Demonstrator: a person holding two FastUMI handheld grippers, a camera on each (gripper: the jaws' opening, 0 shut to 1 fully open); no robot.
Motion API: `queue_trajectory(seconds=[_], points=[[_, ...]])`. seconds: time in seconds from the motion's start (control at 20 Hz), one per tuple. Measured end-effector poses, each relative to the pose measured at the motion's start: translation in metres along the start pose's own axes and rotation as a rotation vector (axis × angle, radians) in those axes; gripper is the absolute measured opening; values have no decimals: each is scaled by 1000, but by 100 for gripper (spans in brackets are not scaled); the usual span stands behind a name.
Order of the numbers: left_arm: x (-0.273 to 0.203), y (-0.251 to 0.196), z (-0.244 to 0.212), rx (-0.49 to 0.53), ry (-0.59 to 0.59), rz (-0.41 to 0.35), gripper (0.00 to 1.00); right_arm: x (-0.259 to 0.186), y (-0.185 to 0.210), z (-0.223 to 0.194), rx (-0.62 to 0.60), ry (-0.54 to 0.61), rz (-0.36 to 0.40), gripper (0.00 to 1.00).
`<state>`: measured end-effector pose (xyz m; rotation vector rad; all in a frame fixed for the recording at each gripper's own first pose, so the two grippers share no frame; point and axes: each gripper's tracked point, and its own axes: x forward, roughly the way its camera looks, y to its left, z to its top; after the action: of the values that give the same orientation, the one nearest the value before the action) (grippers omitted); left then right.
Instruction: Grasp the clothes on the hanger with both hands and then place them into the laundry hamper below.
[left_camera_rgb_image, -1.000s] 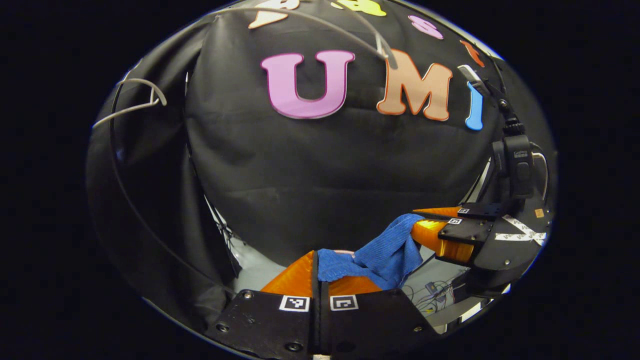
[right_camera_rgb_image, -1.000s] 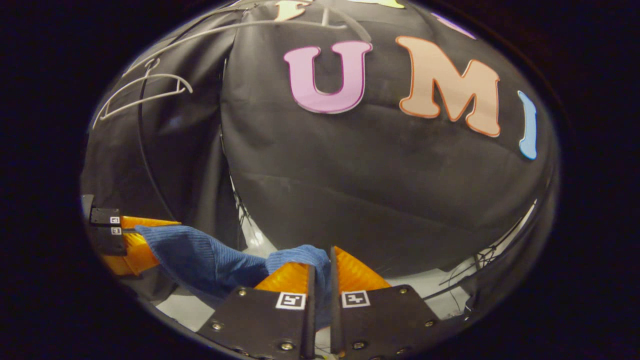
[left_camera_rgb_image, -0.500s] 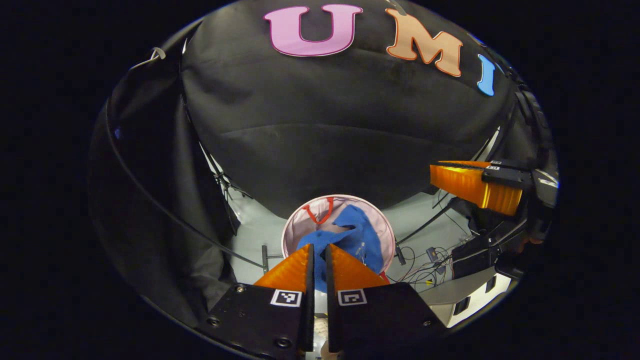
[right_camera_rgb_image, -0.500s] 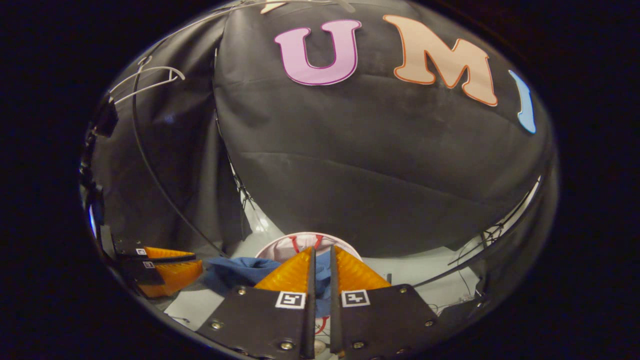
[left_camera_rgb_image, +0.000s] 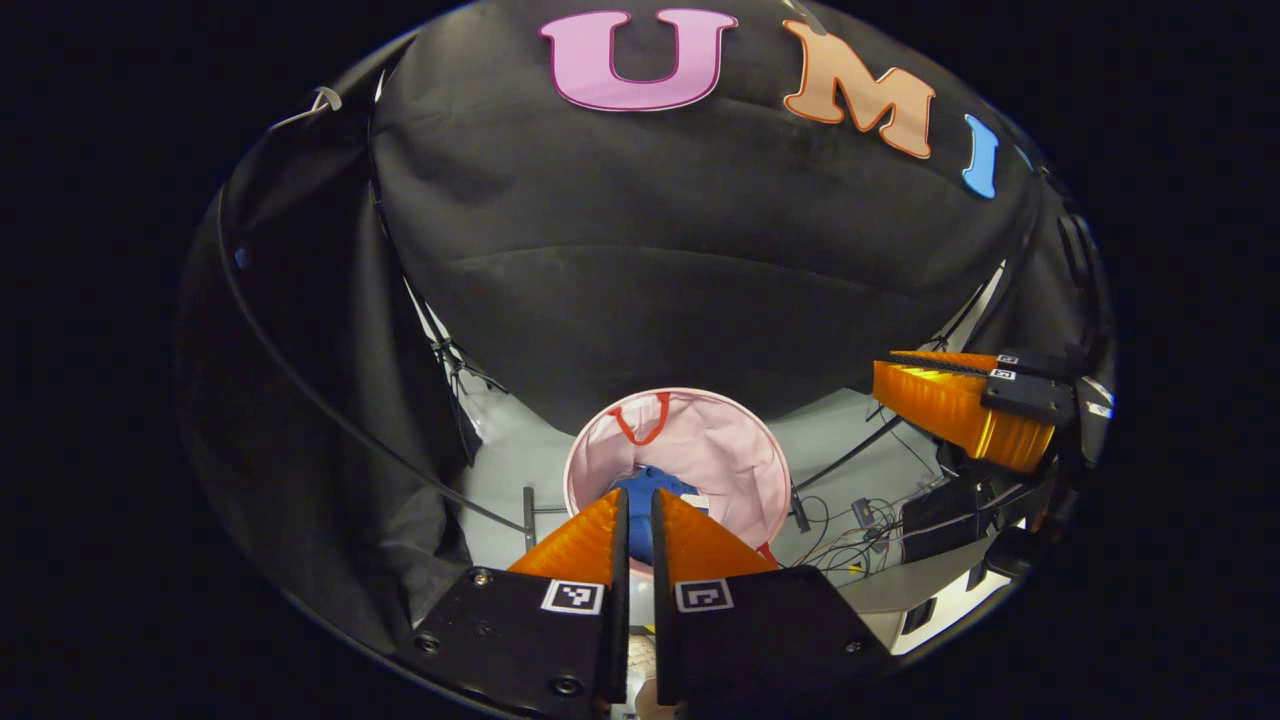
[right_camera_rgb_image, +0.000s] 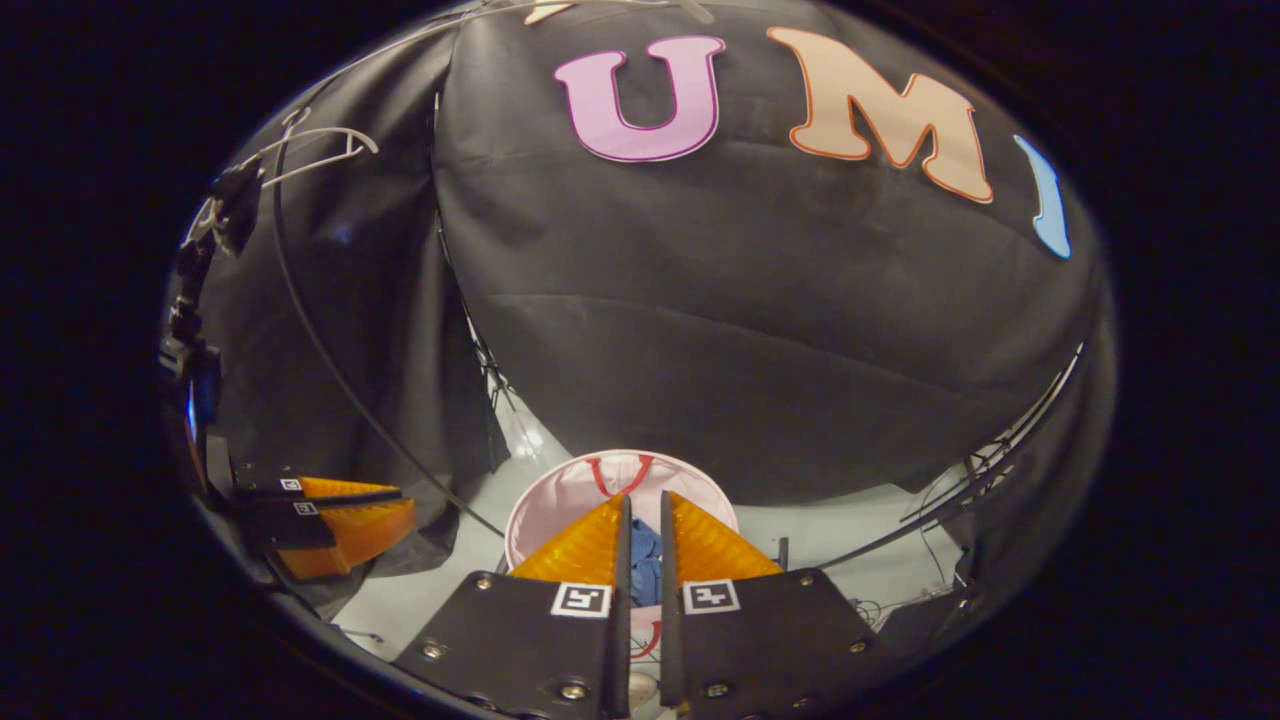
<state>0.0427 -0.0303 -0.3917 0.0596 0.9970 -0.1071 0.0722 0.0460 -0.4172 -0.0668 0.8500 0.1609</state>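
We hold both grippers above the pink laundry hamper (left_camera_rgb_image: 740, 450), which stands on the pale floor (left_camera_rgb_image: 500, 480) close to the booth's cloth wall. The blue garment (left_camera_rgb_image: 640, 490) lies bunched at the bottom of the hamper, so the placing looks done to us. The left gripper (left_camera_rgb_image: 632, 500) has its fingers drawn to a narrow slit with nothing between them; the blue seen in the gap is the garment far below. The right gripper (right_camera_rgb_image: 640, 505) is the same, nearly closed and empty. In the left gripper view the right gripper sits off to one side, well apart from ours, so neither crowds the other. An empty white hanger (right_camera_rgb_image: 320, 150) hangs high on the wall. Cables (left_camera_rgb_image: 850, 540) trail beside the hamper, but the way upward is open for lifting clear.
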Motion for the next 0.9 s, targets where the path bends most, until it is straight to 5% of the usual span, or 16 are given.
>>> queue_trajectory(seconds=[0.45,0.9], points=[[-26,-5,31,17,-91,-26,12,-3,-2,18,2,-85,-22,12],[-90,-29,127,56,-365,-73,11,-48,-3,96,-54,-334,-56,12]])
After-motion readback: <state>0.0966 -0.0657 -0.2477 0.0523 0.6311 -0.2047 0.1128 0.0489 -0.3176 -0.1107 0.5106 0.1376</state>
